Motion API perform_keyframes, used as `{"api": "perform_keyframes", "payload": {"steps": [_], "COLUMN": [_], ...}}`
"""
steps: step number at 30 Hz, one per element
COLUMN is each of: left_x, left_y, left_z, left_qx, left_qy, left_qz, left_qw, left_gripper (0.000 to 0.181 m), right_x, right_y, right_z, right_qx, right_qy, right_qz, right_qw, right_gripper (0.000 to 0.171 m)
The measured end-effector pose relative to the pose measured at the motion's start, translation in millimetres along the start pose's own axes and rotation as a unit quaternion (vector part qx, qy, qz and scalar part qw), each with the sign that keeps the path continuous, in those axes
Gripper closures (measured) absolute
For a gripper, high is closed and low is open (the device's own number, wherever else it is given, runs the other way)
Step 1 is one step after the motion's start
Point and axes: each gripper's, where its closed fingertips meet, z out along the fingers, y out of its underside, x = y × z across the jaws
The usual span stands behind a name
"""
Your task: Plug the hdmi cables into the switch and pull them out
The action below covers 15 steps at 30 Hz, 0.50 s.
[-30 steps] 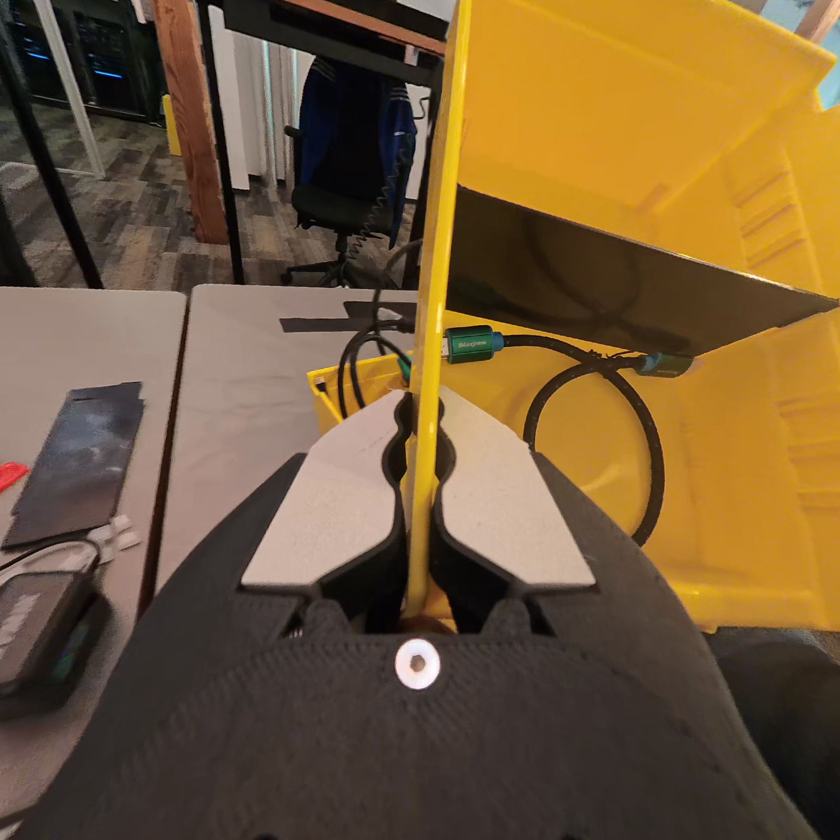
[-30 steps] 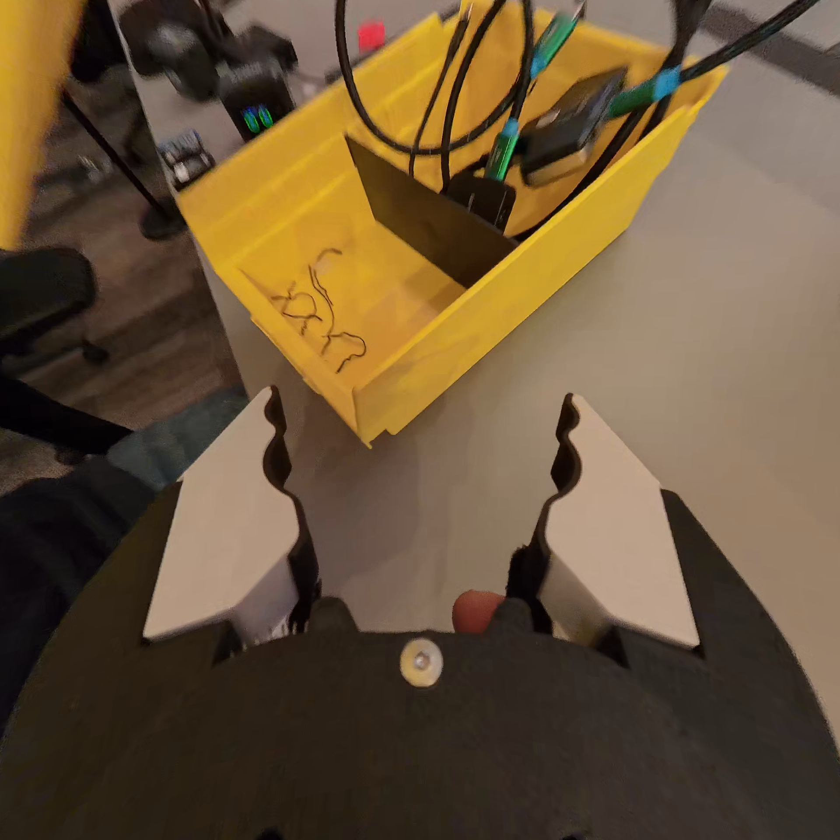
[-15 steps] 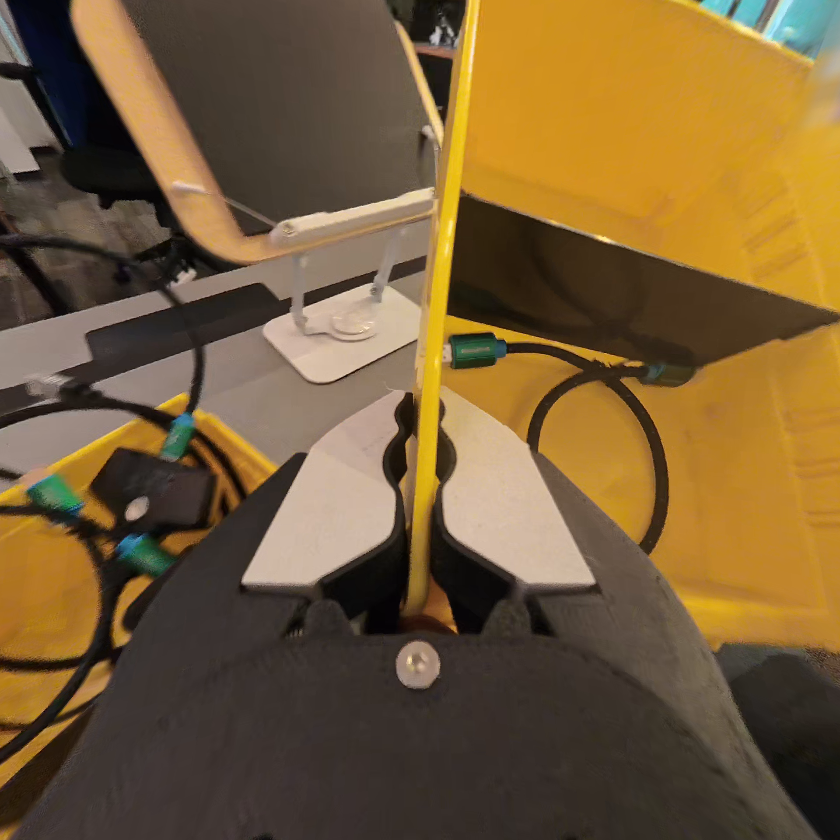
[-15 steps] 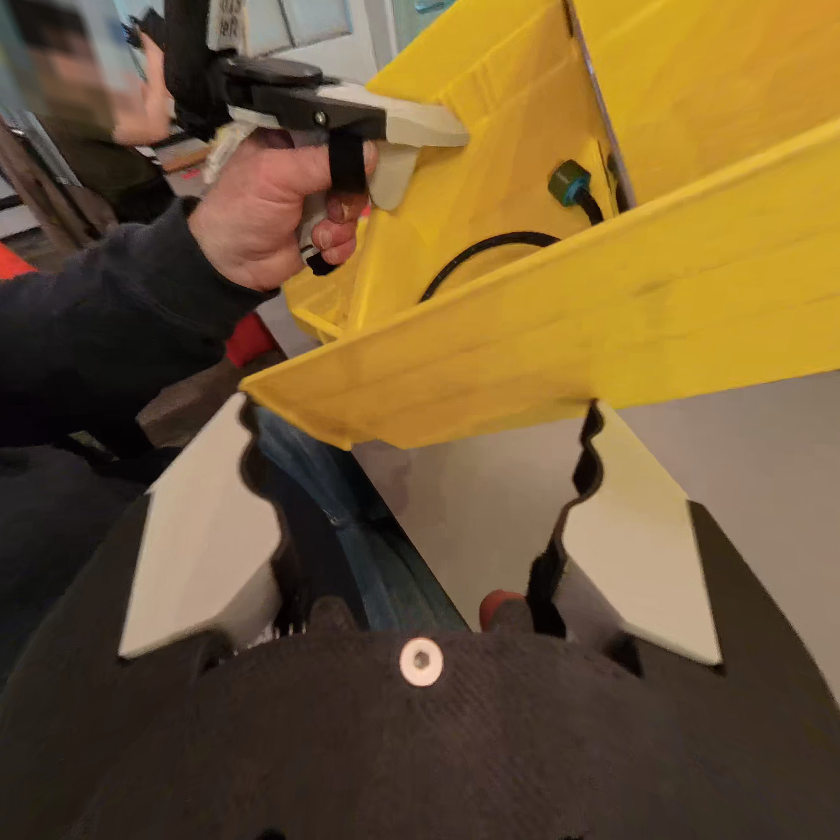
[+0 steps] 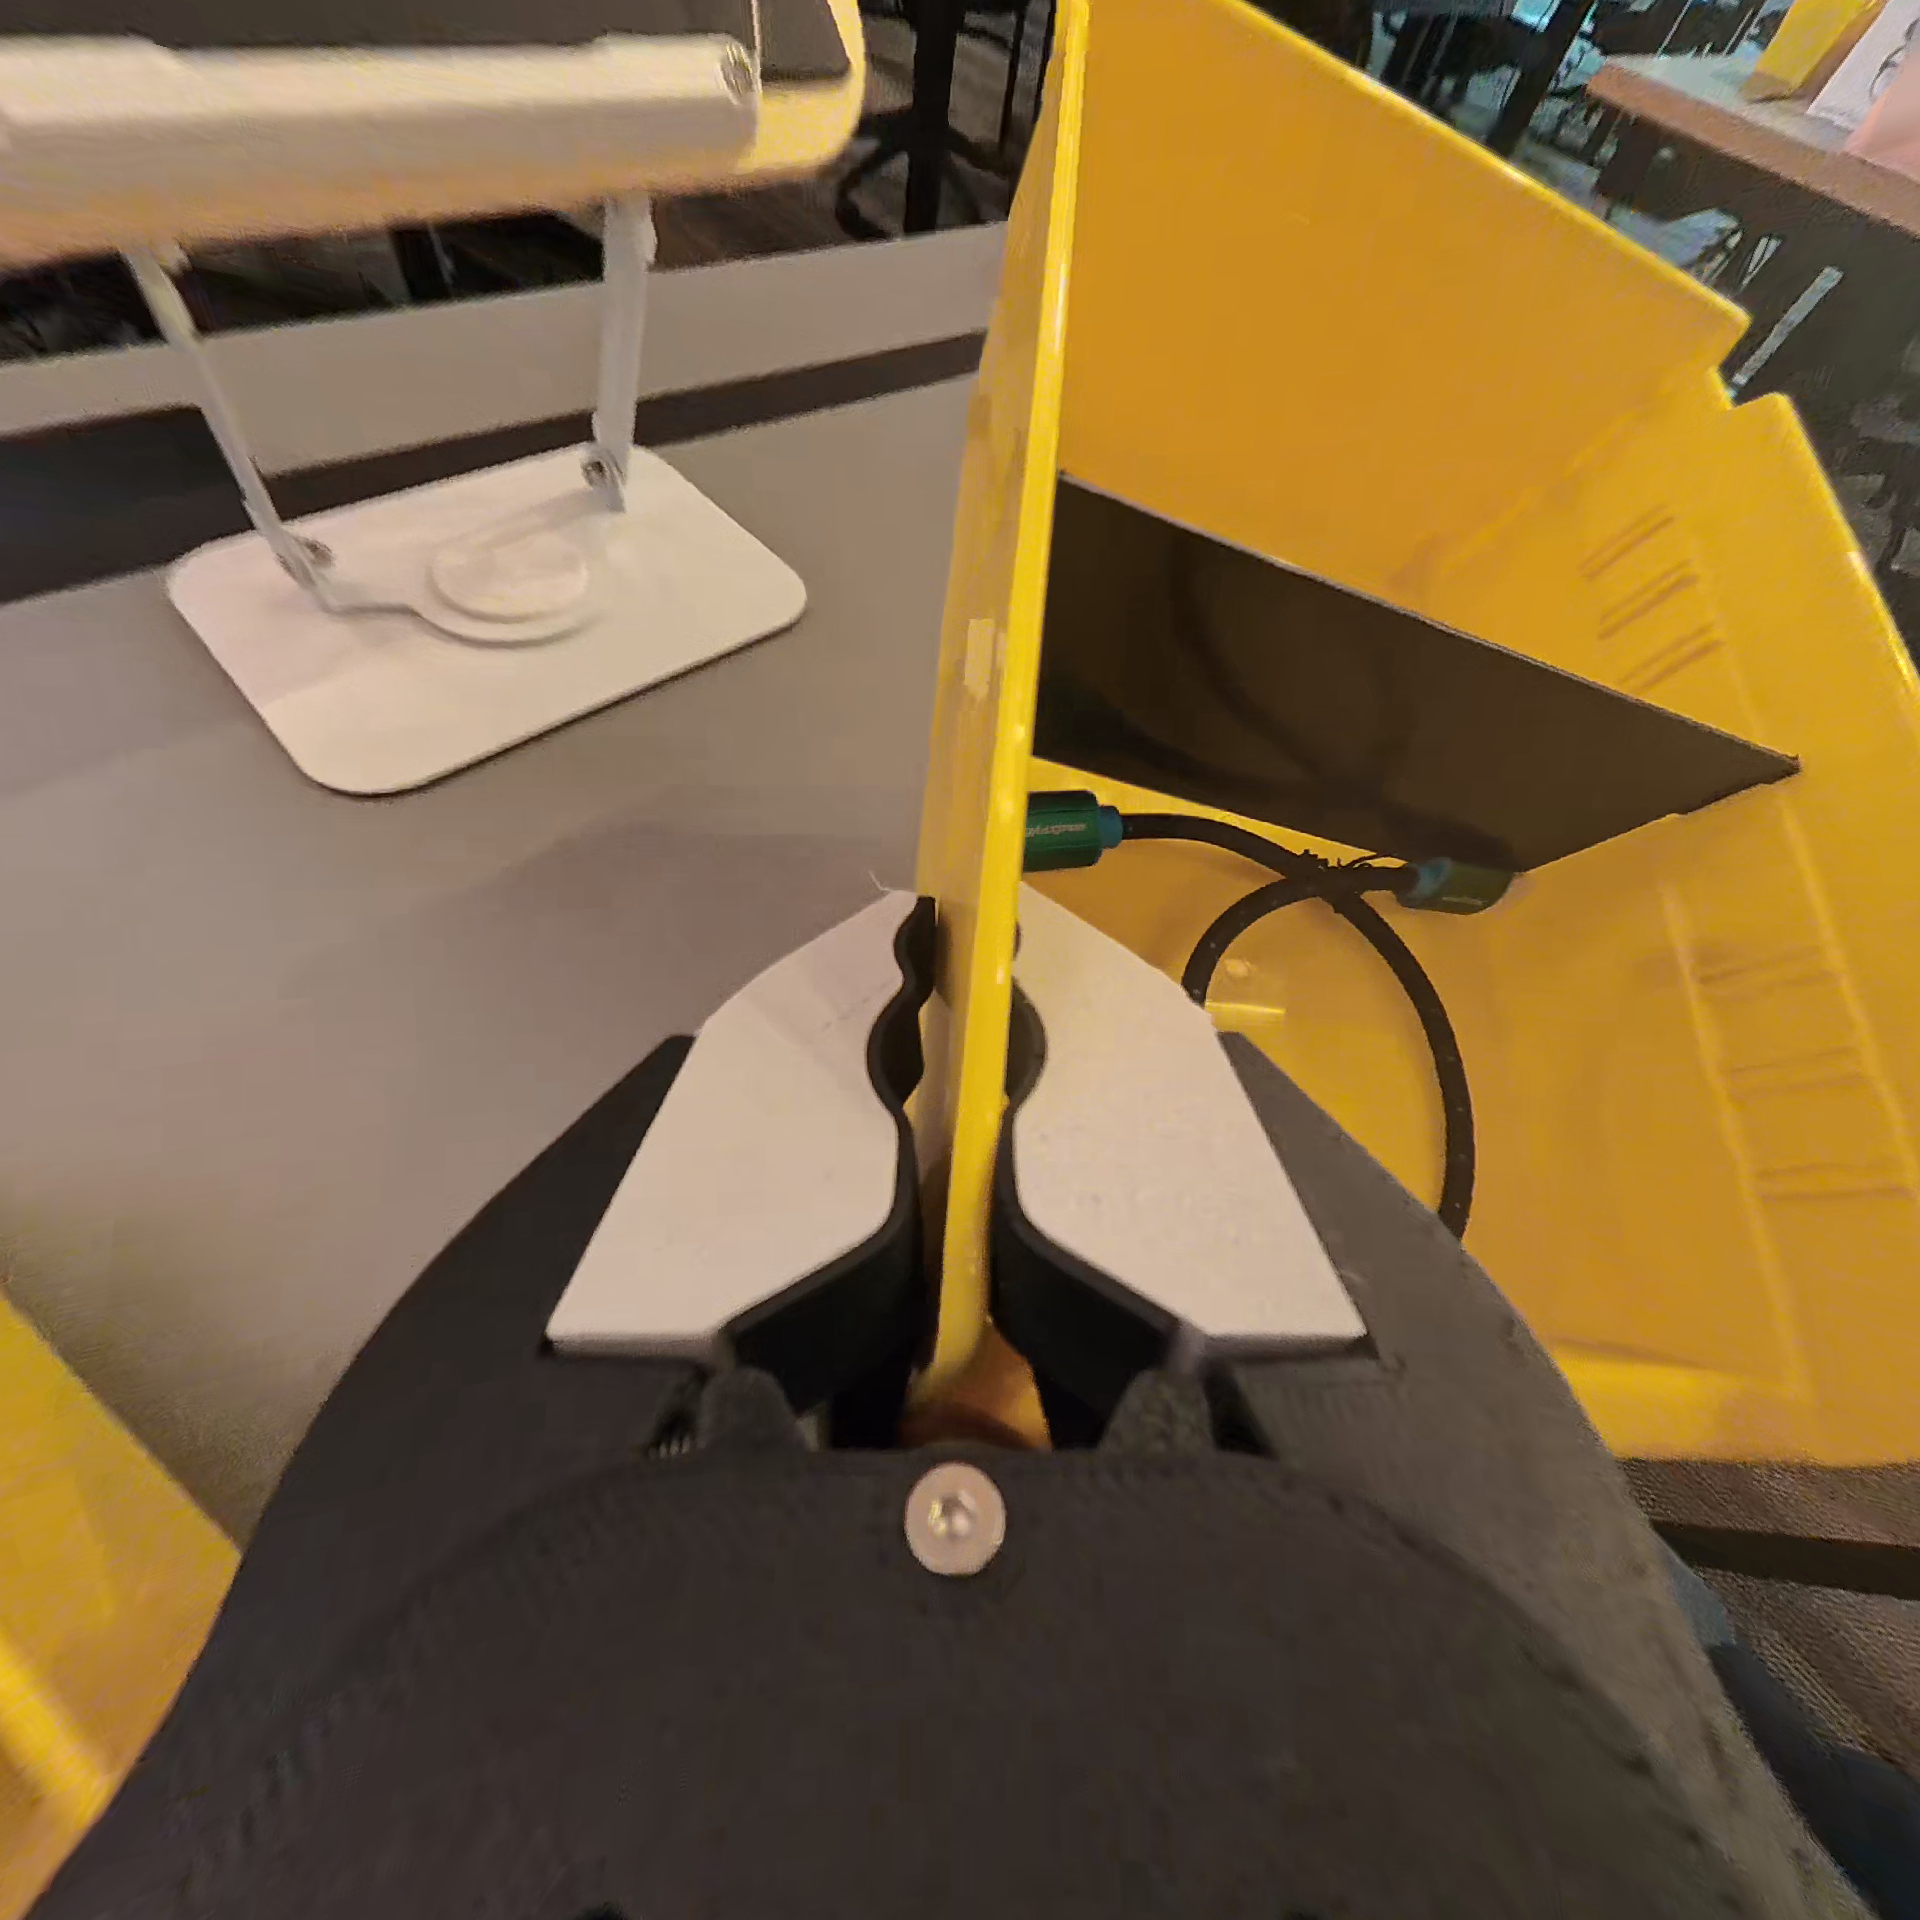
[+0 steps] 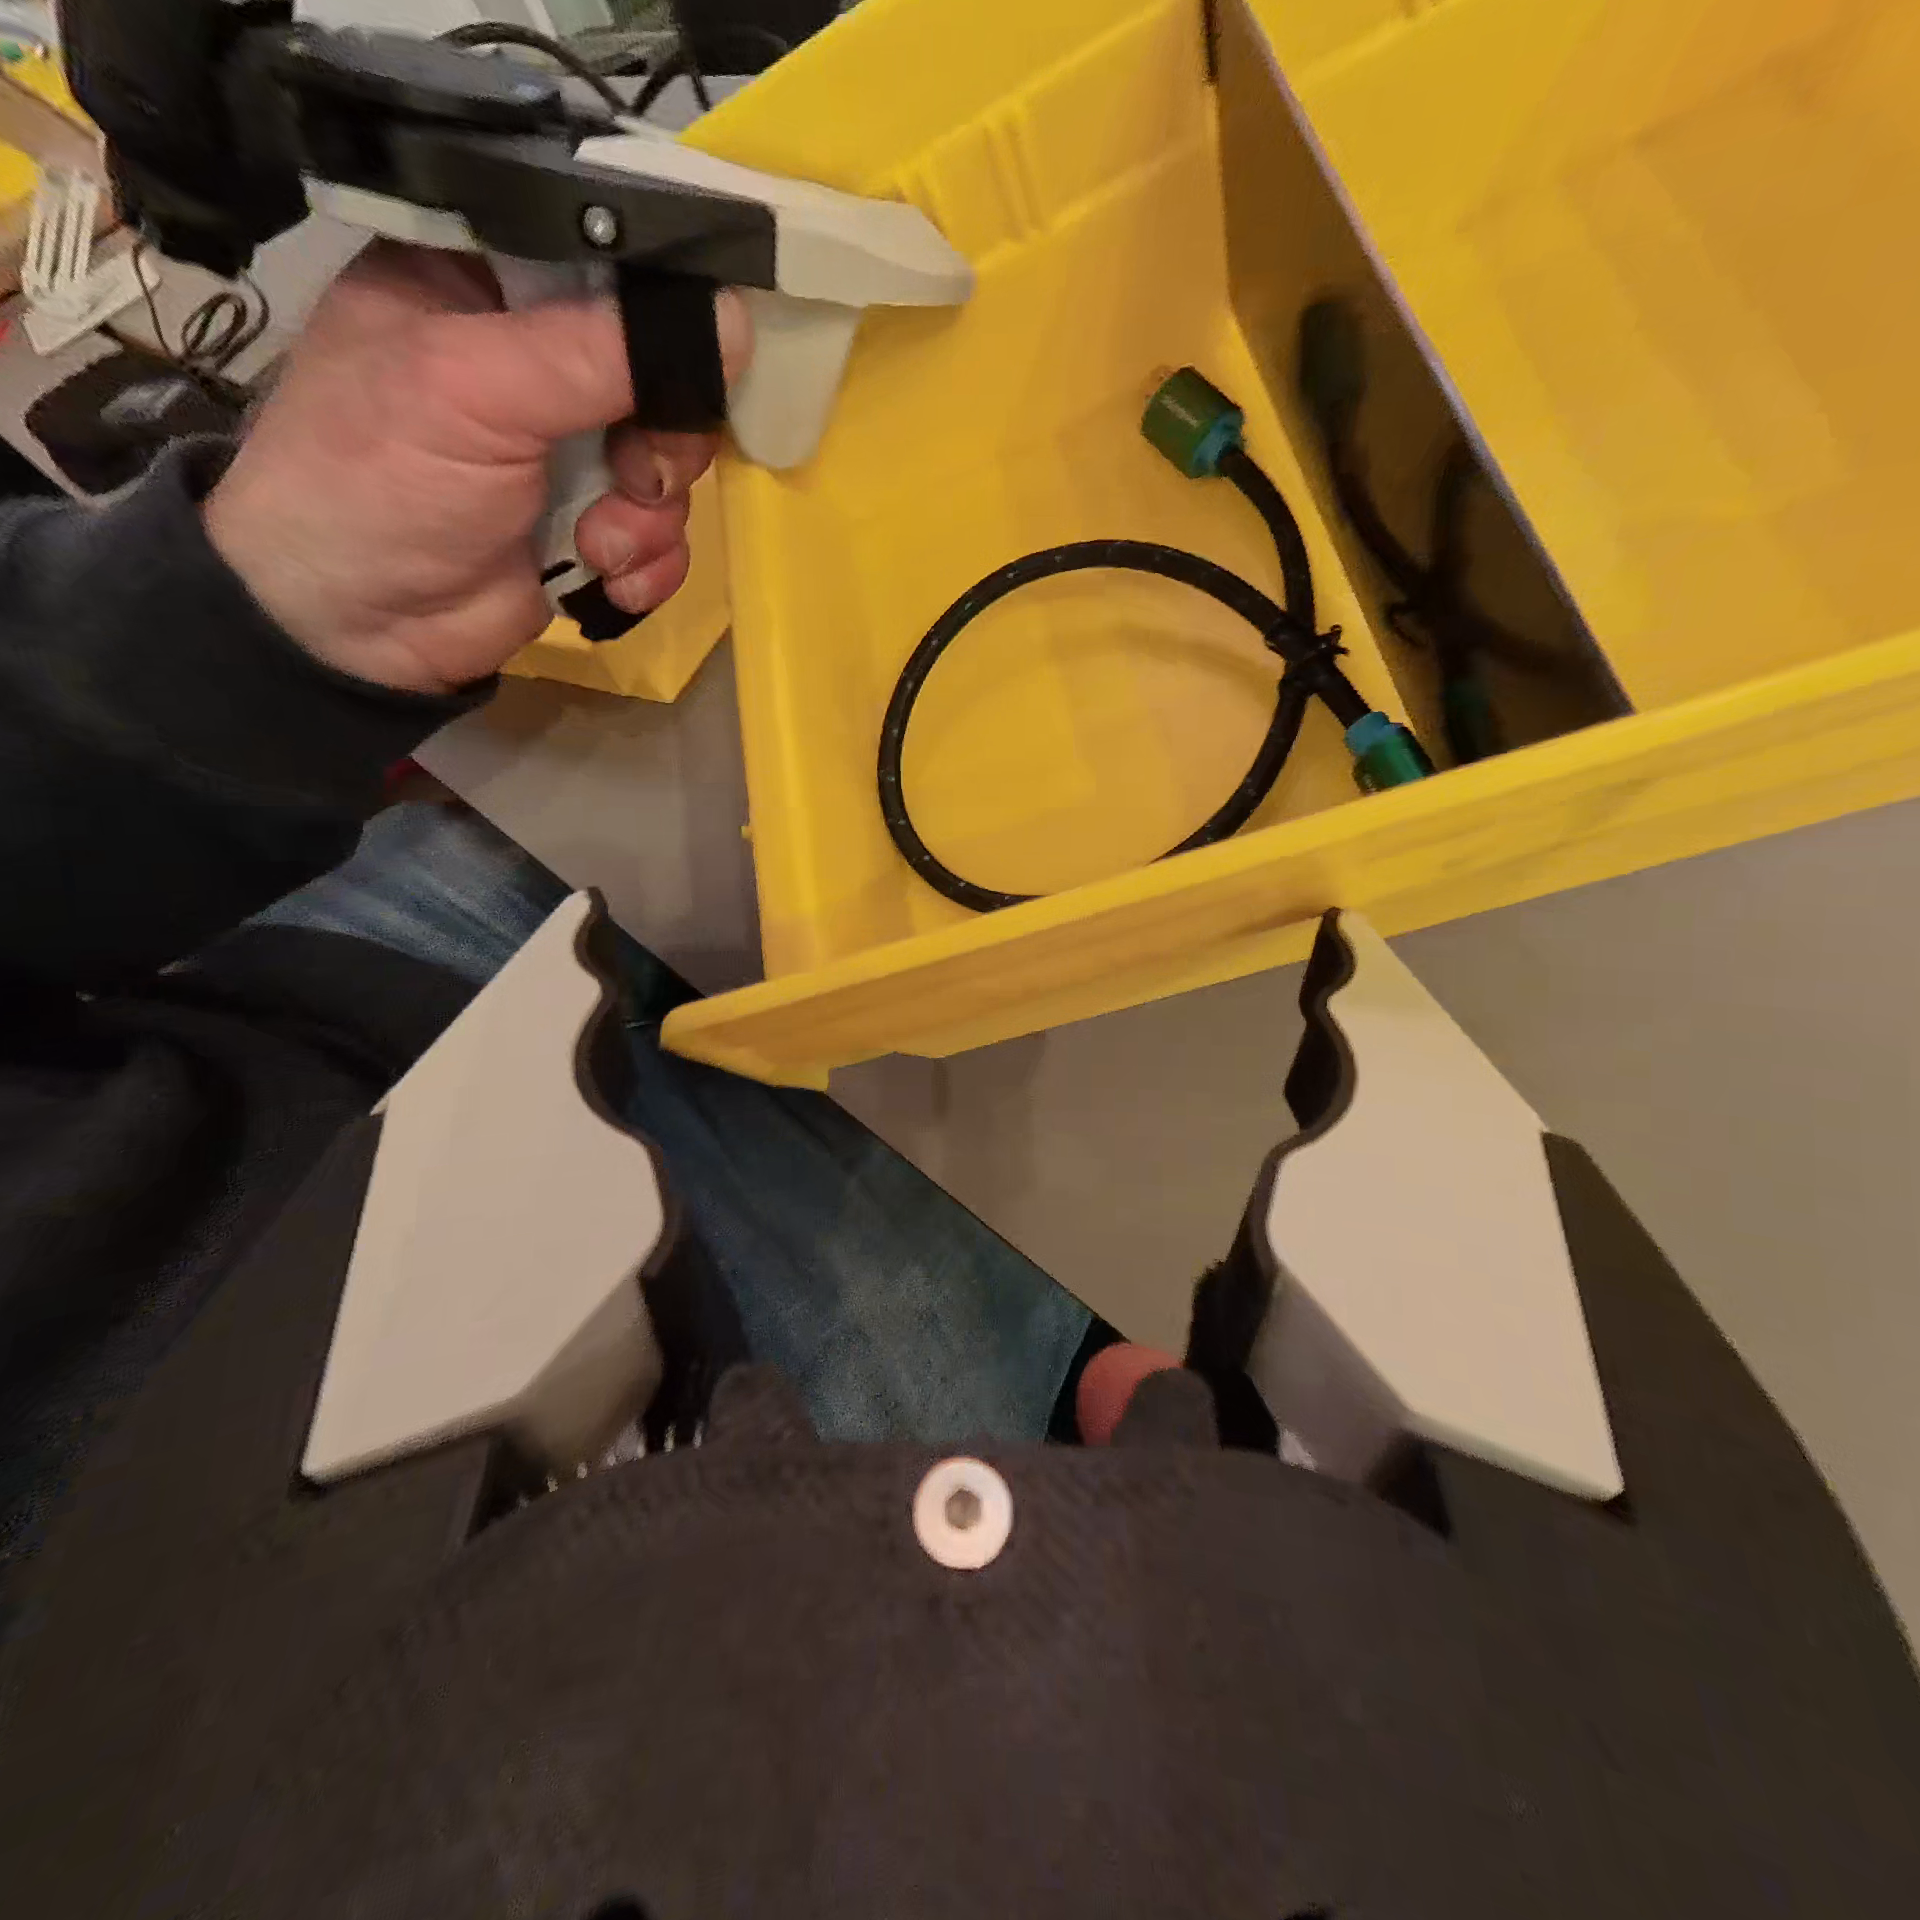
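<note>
Grey tabletop (image 5: 447, 935) under everything, w/ a white stand (image 5: 488, 634) on it in the left wrist view, and desks blurred behind.

HDMI cable (image 6: 1091, 727): 1 short black braided lead w/ green plugs, coiled in the near compartment of the yellow bin (image 6: 1039, 520), right against the black divider (image 5: 1351, 707). 1 plug sits by the bin wall, the other by the divider's low edge. No switch visible in either view now, so I judge plugging hasn't begun w/ this cable.

Left gripper (image 5: 971, 956): fingers pressed onto the bin's side wall, pinching its thin edge; it holds the bin tipped, 1 corner off the table. In the right wrist view I see my left hand (image 6: 416, 478) on that gripper's handle at the bin's upper rim.

Right gripper (image 6: 961, 977): fingers spread wide, nothing between them except the bin's front lip, which crosses the gap w/o being squeezed.

Step in hand, as I read it: setting the bin so the cable is reachable. To do it well I'd lower the bin flat before letting go, keep the pinch square on the wall so it doesn't twist out, then bring the right gripper over the lip and take 1 green plug by its body, not the braid.

Another yellow bin (image 5: 62, 1558) shows at lower left.
</note>
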Motion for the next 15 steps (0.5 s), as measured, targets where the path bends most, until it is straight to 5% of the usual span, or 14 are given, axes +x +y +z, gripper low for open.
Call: {"api": "perform_keyframes", "payload": {"steps": [6,15], "left_x": [20,75], "left_y": [33,82], "left_z": [27,40], "left_qx": [-0.048,-0.127], "left_qy": [0.013,0.109], "left_qz": [-0.021,-0.045], "left_qw": [0.999,0.985], "left_gripper": [0.165,0.127], "right_x": [38,101], "right_y": [29,47], "right_z": [-2,-16], "right_qx": [-0.038,-0.106], "right_qy": [0.004,0.082], "right_qz": [0.053,0.020], "right_qw": [0.998,0.991], "right_gripper": [0.058,0.073]}}
